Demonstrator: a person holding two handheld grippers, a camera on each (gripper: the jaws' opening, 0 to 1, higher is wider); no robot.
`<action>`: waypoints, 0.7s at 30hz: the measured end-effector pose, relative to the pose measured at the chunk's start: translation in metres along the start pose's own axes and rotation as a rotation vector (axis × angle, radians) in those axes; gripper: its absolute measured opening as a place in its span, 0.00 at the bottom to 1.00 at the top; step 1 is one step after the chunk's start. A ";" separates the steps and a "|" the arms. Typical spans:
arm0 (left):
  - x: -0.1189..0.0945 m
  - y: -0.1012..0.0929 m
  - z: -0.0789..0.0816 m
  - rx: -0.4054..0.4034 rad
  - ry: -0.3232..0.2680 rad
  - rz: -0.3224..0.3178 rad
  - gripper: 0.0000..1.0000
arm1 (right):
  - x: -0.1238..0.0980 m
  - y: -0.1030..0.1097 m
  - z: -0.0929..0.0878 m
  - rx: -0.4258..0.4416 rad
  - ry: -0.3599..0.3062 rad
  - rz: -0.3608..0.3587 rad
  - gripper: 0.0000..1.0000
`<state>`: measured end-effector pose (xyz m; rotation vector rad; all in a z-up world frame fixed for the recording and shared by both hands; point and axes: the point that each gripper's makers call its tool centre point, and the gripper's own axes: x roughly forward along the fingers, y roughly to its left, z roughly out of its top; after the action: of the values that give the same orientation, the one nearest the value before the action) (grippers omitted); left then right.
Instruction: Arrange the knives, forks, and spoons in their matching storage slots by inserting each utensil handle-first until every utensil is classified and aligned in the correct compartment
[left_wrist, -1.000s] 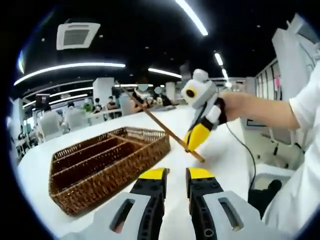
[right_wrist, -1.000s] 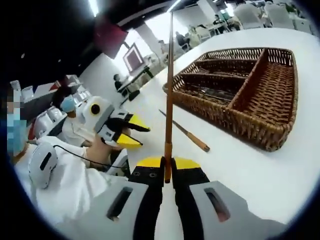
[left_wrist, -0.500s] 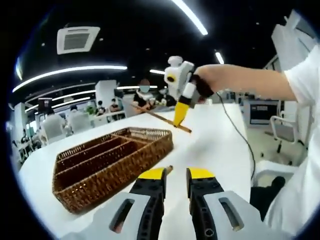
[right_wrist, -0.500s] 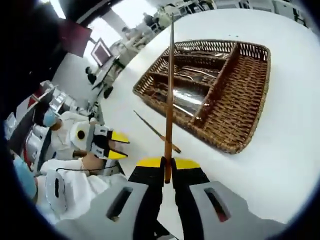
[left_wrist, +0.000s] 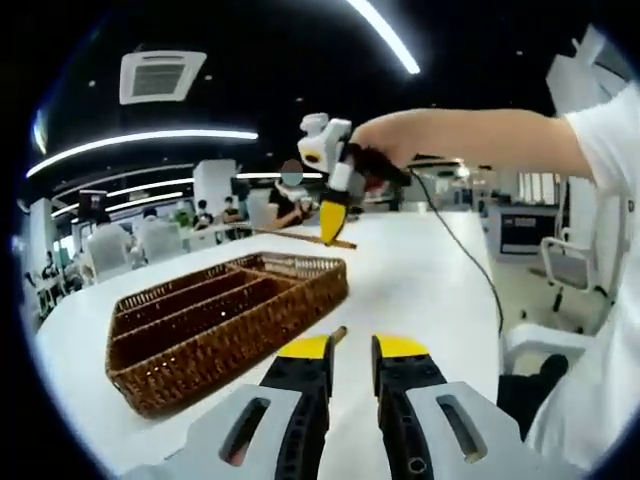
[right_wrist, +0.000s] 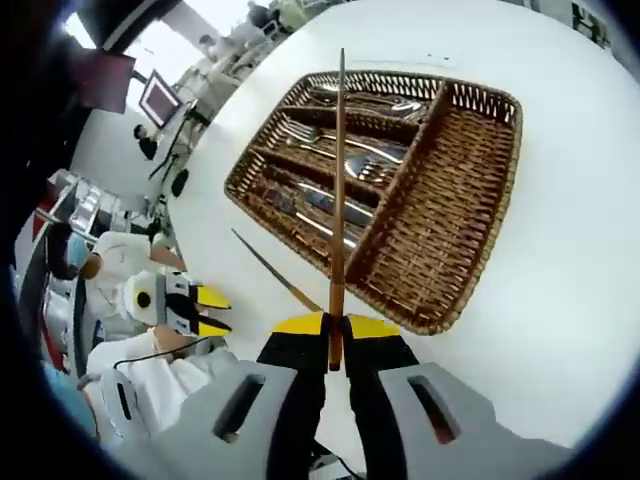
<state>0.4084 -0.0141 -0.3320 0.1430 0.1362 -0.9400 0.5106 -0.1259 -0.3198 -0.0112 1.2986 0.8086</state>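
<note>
Right gripper (right_wrist: 335, 325), jaws clenched on a stiff, light wooden-handled utensil (right_wrist: 339, 190) (held at its end), above the wicker tray (right_wrist: 480, 215); left gripper (left_wrist: 350, 347) jaws released.

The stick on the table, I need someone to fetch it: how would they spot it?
Find the wicker basket on the white table. The stick lies on the table beside the basket's long divided side, thin, brown-handled. Unlike the stick held by the right gripper, it lies loose.
</note>
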 end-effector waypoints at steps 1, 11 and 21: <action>0.000 0.000 0.000 0.000 0.000 0.000 0.14 | 0.002 -0.004 0.001 0.015 0.004 -0.008 0.05; 0.002 -0.003 0.000 -0.001 0.002 -0.001 0.13 | 0.003 -0.037 0.011 0.181 -0.012 -0.054 0.05; 0.001 -0.008 0.003 0.003 0.005 -0.003 0.13 | 0.013 -0.048 0.020 0.279 -0.012 -0.108 0.05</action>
<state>0.4027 -0.0197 -0.3299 0.1480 0.1400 -0.9424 0.5534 -0.1455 -0.3448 0.1447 1.3777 0.5301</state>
